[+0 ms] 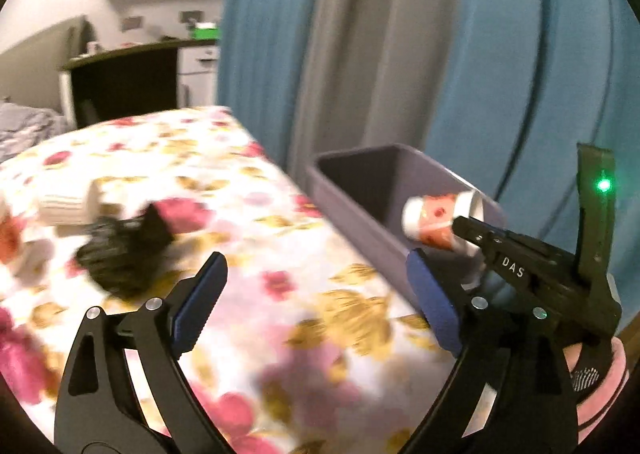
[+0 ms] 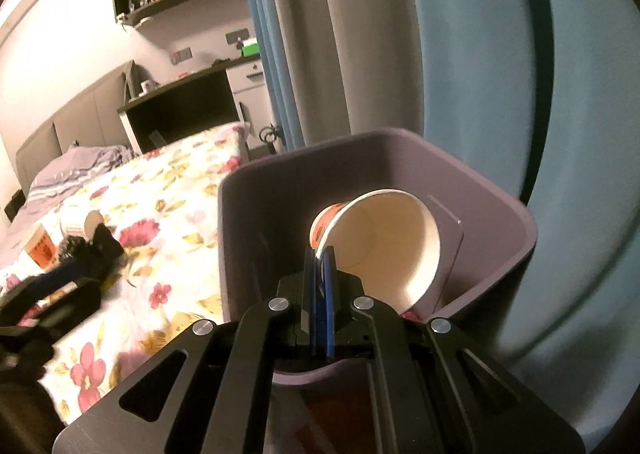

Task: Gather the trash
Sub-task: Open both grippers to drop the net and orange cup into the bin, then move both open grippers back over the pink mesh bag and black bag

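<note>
Cup over the bin, ready to drop

Paper cup (image 2: 376, 242) hangs tilted above the open mouth of the purple bin (image 2: 248, 222), pinched by its rim in the right gripper (image 2: 320, 254), whose jaws are pressed together on the thin cup wall. The bin stands just beside the edge of the bed (image 1: 248, 238) with its flowered cover. The left gripper (image 1: 316, 290) hovers over the bed with its jaws wide apart and nothing between them.

To do this step well, I would carry the cup a little further over the middle of the bin before letting go, since it sits near the close wall and could catch the rim and tip out. Opening the jaws fully and cleanly should let it fall without clinging to a pad.

More trash waits on the bed: a crumpled black wrapper (image 1: 120, 254) and another cup (image 1: 70, 208) lying on its side behind it. The left gripper looks well placed to take the wrapper next.
</note>
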A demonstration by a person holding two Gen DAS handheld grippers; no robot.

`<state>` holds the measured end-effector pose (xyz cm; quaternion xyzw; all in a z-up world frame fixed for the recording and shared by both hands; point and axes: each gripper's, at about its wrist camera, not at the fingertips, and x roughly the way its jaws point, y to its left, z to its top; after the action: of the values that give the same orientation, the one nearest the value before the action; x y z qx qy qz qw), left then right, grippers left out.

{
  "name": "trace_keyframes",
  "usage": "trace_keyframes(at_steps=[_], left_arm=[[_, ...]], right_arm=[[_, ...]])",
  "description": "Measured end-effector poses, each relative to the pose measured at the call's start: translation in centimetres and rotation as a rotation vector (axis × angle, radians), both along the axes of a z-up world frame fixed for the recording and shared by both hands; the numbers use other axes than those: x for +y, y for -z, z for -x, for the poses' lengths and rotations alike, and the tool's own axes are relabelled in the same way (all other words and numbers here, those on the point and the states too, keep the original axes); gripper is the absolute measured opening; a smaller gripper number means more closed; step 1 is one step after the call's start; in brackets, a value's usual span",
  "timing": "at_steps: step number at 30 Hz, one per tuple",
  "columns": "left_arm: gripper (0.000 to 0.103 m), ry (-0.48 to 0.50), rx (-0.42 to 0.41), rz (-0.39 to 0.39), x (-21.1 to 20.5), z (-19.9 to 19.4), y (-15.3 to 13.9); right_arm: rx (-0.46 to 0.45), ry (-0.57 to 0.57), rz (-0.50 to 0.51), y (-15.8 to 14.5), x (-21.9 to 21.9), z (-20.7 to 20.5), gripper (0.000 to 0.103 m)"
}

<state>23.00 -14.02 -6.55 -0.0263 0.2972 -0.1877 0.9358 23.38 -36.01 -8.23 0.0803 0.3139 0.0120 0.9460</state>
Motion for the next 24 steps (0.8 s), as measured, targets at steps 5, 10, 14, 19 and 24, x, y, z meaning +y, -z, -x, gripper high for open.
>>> trace_keyframes(at_steps=[5,10,14,19,24], left_arm=[[0.093,-0.093,-0.009,-0.015,2.4,1.1,-0.7],[0.094,-0.133,-0.002,-0.01,4.0,2.0,-1.0],[0.095,-0.16,-0.01,-0.027,4.5,2.4,-1.0],[0.095,-0.188,-0.025,-0.028,5.3,3.1,-1.3],[0.096,-0.212,-0.044,-0.034,6.2,4.1,-1.8]], right_arm=[[0.023,0.012,0.008,0.4,0.0,-0.3,0.005],[0.014,0.027,0.007,-0.1,-0.2,0.2,0.035],[-0.004,0.038,0.027,-0.7,0.0,0.8,0.04],[-0.078,0.043,0.052,-2.7,0.9,2.4,0.06],[-0.169,0.046,0.064,-4.7,2.3,4.7,0.081]])
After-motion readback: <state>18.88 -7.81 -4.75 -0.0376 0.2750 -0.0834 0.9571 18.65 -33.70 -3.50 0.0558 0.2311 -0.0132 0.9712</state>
